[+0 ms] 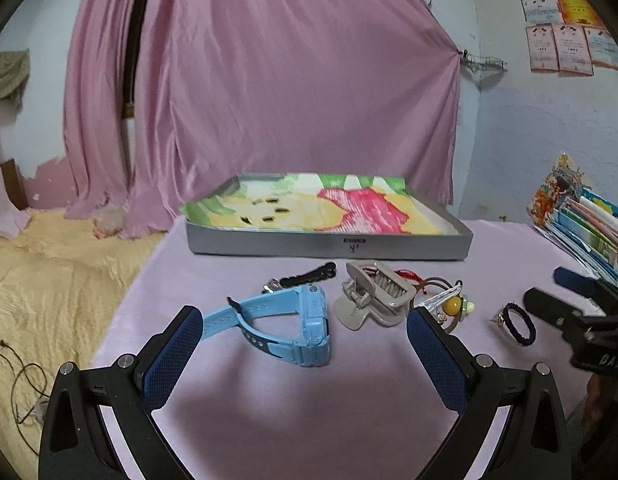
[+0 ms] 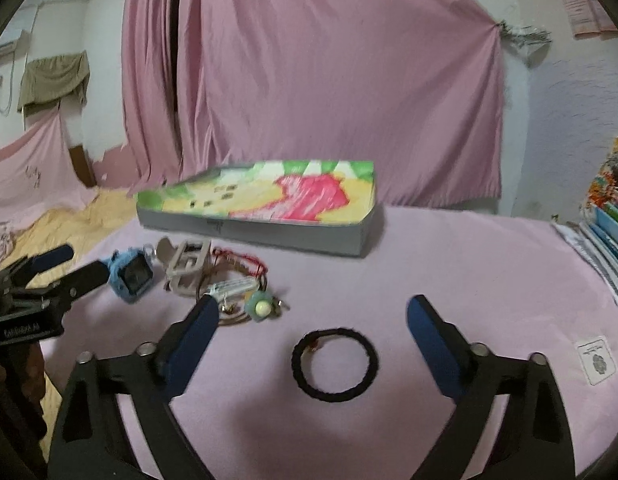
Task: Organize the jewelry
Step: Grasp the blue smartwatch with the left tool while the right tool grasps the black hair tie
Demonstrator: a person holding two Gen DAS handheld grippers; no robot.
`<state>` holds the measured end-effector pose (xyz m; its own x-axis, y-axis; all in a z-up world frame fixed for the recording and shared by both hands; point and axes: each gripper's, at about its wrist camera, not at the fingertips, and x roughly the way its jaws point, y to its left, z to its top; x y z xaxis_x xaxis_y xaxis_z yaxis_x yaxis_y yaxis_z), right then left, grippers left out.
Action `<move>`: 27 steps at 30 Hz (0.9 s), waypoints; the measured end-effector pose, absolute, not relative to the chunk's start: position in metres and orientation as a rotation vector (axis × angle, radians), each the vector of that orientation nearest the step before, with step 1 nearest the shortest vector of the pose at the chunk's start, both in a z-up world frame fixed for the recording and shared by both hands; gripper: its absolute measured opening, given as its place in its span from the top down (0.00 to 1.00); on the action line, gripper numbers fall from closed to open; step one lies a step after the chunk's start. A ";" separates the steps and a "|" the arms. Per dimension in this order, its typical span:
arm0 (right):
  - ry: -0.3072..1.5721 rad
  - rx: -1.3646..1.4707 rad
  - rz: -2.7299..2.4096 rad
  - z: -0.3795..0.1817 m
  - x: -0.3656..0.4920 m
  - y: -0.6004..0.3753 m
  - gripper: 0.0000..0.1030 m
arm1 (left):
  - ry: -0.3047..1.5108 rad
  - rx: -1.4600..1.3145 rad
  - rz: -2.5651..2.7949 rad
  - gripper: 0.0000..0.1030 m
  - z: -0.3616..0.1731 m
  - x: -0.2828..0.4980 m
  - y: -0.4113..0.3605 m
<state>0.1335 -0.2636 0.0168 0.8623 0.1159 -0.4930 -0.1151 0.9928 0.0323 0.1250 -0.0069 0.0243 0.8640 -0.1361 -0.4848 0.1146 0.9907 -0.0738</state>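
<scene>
A light blue watch (image 1: 287,322) lies on the pink cloth between the spread fingers of my left gripper (image 1: 305,332), which is open and holds nothing. A beige claw clip (image 1: 369,296), a black hair clip (image 1: 309,275), a red cord (image 1: 409,277) and a yellow-bead clip (image 1: 455,304) lie beyond it. A black hair tie (image 2: 335,364) rests flat between the fingers of my right gripper (image 2: 313,320), open above it. The grey tray (image 1: 329,246) with a colourful drawing inside stands behind the pile. The watch (image 2: 131,274) and claw clip (image 2: 187,268) also show in the right wrist view.
A stack of books and papers (image 1: 585,220) sits at the table's right edge. A yellow blanket (image 1: 49,264) and loose cords (image 1: 21,376) lie left of the table. Pink curtains (image 1: 269,80) hang behind. A white label (image 2: 597,360) is on the cloth at right.
</scene>
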 end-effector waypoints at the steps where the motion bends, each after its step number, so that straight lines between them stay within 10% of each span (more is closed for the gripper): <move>1: 0.532 -0.003 0.128 0.015 0.135 -0.262 0.19 | 0.522 -0.046 -0.147 0.01 0.023 0.127 -0.007; 7: 0.627 -0.041 0.173 -0.003 0.144 -0.251 0.27 | 0.565 -0.029 -0.193 0.04 0.020 0.139 -0.015; 27: 0.697 -0.023 0.162 -0.014 0.151 -0.253 0.88 | 0.696 0.034 -0.166 0.62 0.012 0.159 -0.022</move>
